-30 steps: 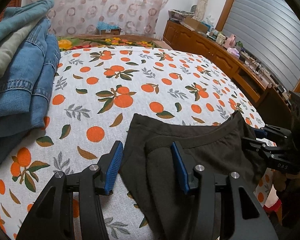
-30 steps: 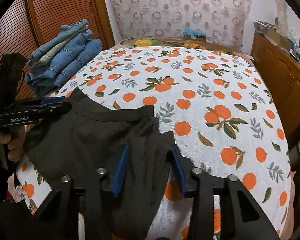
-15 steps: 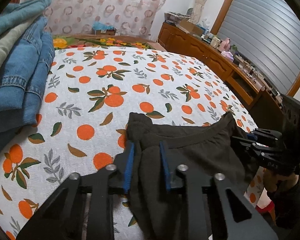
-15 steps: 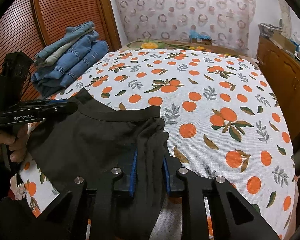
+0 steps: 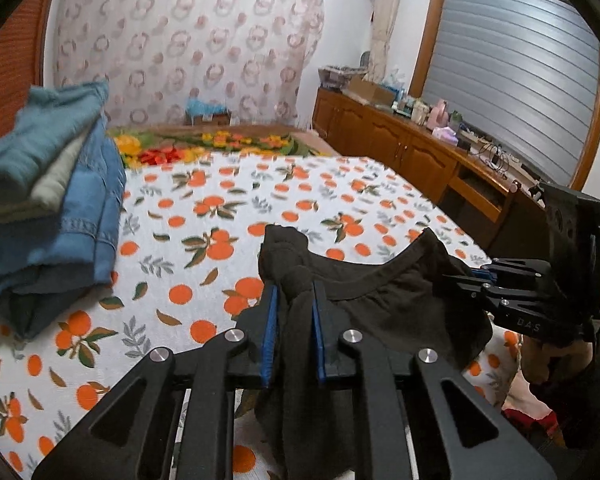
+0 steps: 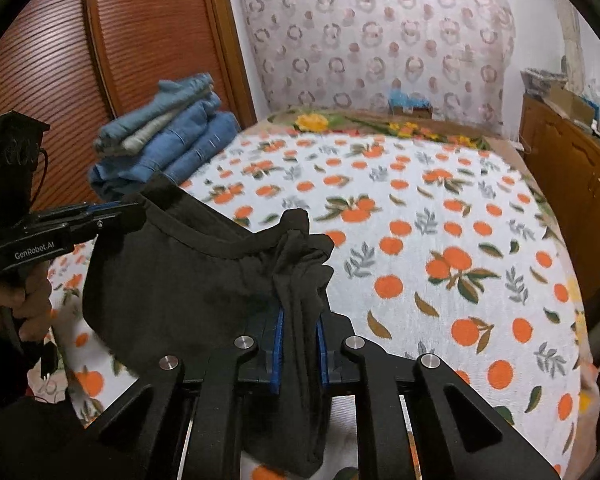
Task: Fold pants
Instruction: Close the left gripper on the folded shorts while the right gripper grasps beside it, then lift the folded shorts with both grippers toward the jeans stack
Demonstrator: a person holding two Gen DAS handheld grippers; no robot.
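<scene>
Since a second ago, when both sets of jaws stood apart over the flat waistband, we have our left gripper (image 5: 293, 312) and right gripper (image 6: 300, 334) each clamped on a bunched corner of the black pants (image 6: 188, 280) and lifted, so the waistband now hangs slack between them above the orange-print bedspread (image 6: 440, 248). We judge the grasp is made and the pants are ready to be shaken out or carried over for the first fold. The legs drop out of view below both cameras, so we cannot tell how they hang, and motion blurs the stack of folded jeans (image 5: 60, 208).
</scene>
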